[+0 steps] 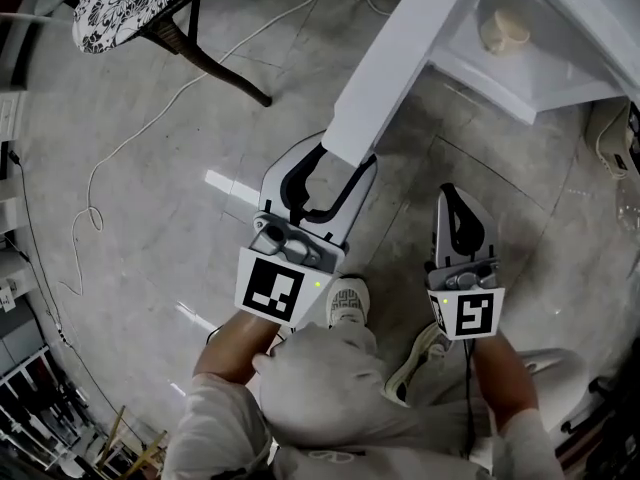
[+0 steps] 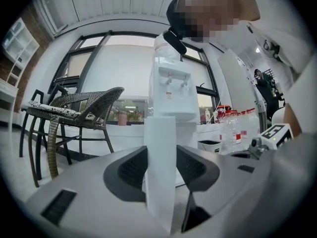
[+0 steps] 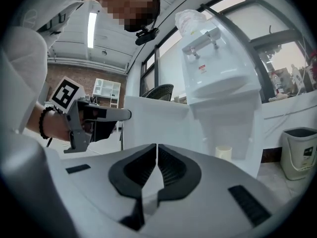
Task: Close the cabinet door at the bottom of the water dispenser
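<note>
The white cabinet door [image 1: 400, 58] stands swung open from the water dispenser [image 3: 218, 78] and reaches toward me. Its free edge [image 2: 161, 157] sits between the jaws of my left gripper [image 1: 345, 158], and both pads touch its faces. To the right of the door, my right gripper [image 1: 452, 196] is shut with nothing in it and points at the dispenser's open lower compartment [image 1: 540, 58]. A pale cup [image 1: 503, 32] stands inside that compartment. In the right gripper view, the shut jaws [image 3: 157, 150] face the cup [image 3: 223, 152].
A wicker chair [image 1: 140, 3] with a patterned seat stands at the far left. A white cable [image 1: 150, 118] trails over the grey floor. A waste bin [image 3: 299, 152] and several bottles [image 2: 233, 123] are to the right of the dispenser. My shoe [image 1: 347, 303] is below the grippers.
</note>
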`<state>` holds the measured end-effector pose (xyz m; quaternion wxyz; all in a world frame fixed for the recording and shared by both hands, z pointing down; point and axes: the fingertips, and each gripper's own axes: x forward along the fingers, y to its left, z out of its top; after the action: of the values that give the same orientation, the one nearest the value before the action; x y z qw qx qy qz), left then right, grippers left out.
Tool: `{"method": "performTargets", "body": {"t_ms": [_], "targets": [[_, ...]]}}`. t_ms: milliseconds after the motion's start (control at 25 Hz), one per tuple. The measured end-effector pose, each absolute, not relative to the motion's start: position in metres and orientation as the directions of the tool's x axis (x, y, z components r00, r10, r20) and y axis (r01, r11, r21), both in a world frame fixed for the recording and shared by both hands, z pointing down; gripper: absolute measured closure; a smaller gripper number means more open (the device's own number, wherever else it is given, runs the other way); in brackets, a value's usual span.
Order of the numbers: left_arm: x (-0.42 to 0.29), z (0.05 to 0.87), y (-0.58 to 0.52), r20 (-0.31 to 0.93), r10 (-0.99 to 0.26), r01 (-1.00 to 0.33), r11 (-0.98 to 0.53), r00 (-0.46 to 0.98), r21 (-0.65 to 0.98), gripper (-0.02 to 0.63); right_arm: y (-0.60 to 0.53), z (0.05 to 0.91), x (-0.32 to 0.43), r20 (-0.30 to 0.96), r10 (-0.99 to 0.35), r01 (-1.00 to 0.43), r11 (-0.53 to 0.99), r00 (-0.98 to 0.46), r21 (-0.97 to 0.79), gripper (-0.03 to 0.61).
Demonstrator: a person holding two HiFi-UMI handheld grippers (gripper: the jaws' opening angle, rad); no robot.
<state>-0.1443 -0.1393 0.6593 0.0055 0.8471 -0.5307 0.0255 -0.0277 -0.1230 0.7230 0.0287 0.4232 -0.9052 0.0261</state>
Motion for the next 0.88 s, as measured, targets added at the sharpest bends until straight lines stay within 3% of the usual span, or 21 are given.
{"method": "performTargets", "body": {"t_ms": [800,880], "targets": [[-0.053,0.659,-0.119,0.039,-0.788,-0.783,-0.616,0.615,-0.087,0.405,-0.11,0.733,0.032,0.064,-0.842,-0.844,0.536,-0.536,-0.018,0.558],[-0.041,0.655,-0.116,0.025,-0.77,-0.763,-0.636,0.638,-0.114,0.44,-0.11,0.735,0.035,0.065,-0.843,-0.845,0.535,-0.534,-0.01,0.558]]}}
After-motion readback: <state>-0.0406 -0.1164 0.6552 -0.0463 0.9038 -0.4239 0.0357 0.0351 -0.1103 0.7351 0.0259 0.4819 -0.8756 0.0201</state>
